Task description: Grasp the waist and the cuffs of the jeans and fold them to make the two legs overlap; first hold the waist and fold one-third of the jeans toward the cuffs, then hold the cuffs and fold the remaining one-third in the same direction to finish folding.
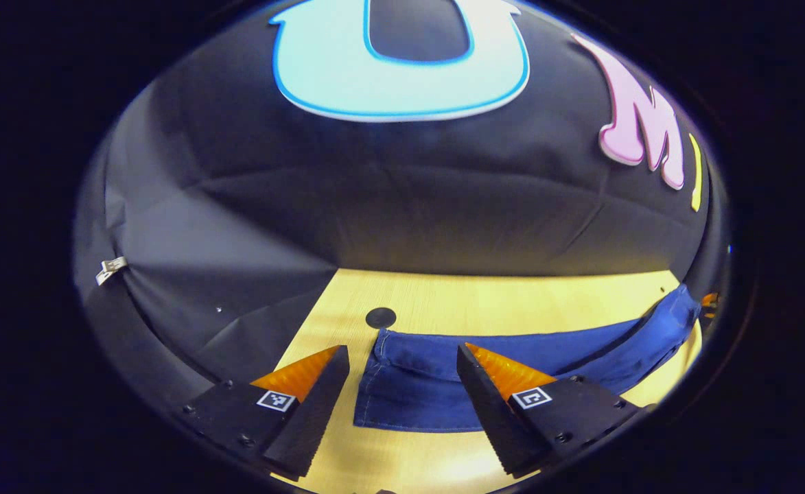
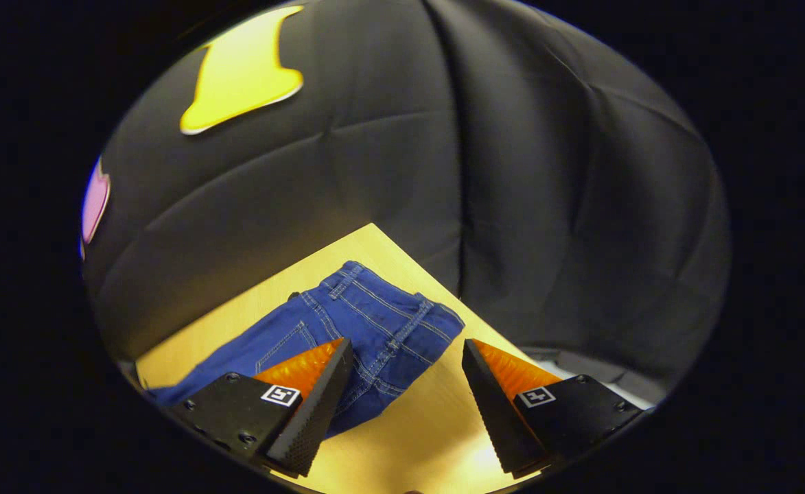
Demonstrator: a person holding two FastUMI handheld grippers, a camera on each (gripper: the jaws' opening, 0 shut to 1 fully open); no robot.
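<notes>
The jeans (image 2: 347, 329) are laid flat on the wooden table (image 2: 429, 425), with the cuffs (image 1: 409, 384) before the left gripper (image 1: 402, 391) and the waist (image 2: 402, 309) before the right gripper (image 2: 407, 391). Both pairs of jaws are held apart, and nothing is gripped. The denim is judged soft but rather heavy, so the thick waist hem and the cuff edges should be taken.

Bare table (image 2: 429, 425) ahead of both tools, jeans (image 2: 368, 329) lying flat (low), booth wall (image 2: 512, 206) close behind

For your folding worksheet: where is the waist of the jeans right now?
In the right gripper view, the waist lies flat near the table's far corner, beyond the open right claw.
</notes>
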